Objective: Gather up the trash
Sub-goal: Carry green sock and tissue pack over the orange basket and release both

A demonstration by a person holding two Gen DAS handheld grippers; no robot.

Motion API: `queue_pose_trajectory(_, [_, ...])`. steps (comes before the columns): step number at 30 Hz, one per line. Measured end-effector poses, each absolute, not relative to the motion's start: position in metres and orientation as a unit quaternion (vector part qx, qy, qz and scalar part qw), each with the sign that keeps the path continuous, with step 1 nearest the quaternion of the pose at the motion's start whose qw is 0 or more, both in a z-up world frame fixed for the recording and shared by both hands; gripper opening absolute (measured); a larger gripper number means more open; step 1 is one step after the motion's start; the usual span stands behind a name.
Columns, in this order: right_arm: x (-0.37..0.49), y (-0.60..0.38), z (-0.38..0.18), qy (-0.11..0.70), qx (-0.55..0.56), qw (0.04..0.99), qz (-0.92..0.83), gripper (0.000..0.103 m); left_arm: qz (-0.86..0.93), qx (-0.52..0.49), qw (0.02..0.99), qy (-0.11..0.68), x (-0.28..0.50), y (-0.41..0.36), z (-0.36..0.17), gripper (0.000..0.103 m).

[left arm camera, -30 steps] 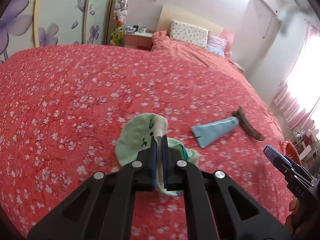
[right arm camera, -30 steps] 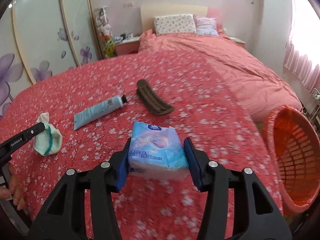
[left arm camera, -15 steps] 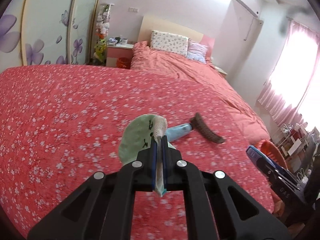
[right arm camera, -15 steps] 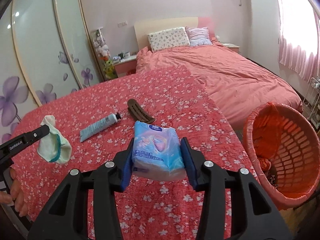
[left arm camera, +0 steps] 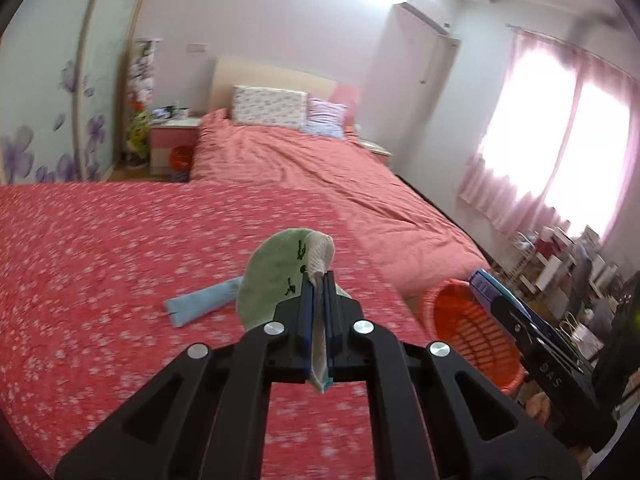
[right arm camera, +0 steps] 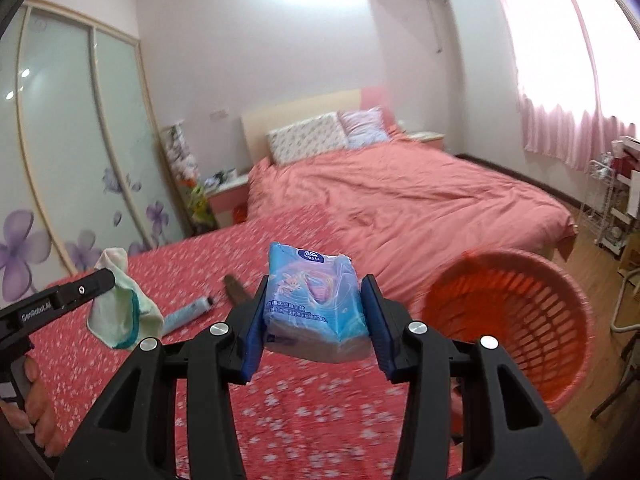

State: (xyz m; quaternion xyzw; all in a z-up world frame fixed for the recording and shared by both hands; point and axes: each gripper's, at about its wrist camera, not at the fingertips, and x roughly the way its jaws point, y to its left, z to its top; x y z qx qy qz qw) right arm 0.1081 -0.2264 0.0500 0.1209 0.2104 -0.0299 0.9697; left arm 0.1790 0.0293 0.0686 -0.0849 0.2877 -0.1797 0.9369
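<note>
tube [left arm camera: 200, 305] on bedspread [left arm camera: 100, 260] (basket [right arm camera: 508, 320] right of it).

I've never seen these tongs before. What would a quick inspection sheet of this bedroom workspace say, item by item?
Surface: red flowered bedspread, wrinkle-free where visible.
Job's things: green-and-white cloth and blue tissue pack, both lifted off the bedspread; orange basket stands beside it on the right.
Clutter: light blue tube and dark brown comb-like piece lie on the bedspread.
Tongs: left tongs shut on the cloth; right tongs clamp the tissue pack by its sides.
Cables: nothing seen.
Surroundings: pink bed with pillows, flowered wardrobe doors, curtained window.
</note>
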Motion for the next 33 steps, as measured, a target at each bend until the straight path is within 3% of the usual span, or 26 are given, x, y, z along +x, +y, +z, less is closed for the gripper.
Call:
queue_pose_trajectory(14, [0.083,-0.334,0.04,0.172,0.179,0.96,-0.131,0.045,-0.315,-0.057,0.898,0.303,0.17,-0.119,0.064,0.006])
queue_pose_trajectory(24, [0.094,-0.386,0.012,0.177,0.229,0.944,-0.161,0.046,-0.373,-0.019,0.863,0.34,0.182,-0.216,0.026,0.006])
queue_pose_trajectory(27, [0.097,-0.396,0.006,0.185,0.244,0.938,-0.16,0.051,-0.373,-0.014,0.857,0.356,0.192,-0.235,0.009,0.008])
queue_pose_trajectory(29, [0.101,-0.406,0.0,0.192,0.257,0.934,-0.159,0.053,-0.363,-0.01,0.856,0.369,0.201,-0.245,-0.002,0.031])
queue_pose_trajectory(31, [0.101,-0.41,-0.005,0.196,0.267,0.93,-0.158,0.06,-0.347,-0.01,0.856,0.382,0.209,-0.248,-0.013,0.042])
queue_pose_trajectory(33, [0.1,-0.412,-0.009,0.201,0.272,0.928,-0.157,0.064,-0.336,-0.011,0.856,0.393,0.216,-0.244,-0.021,0.044])
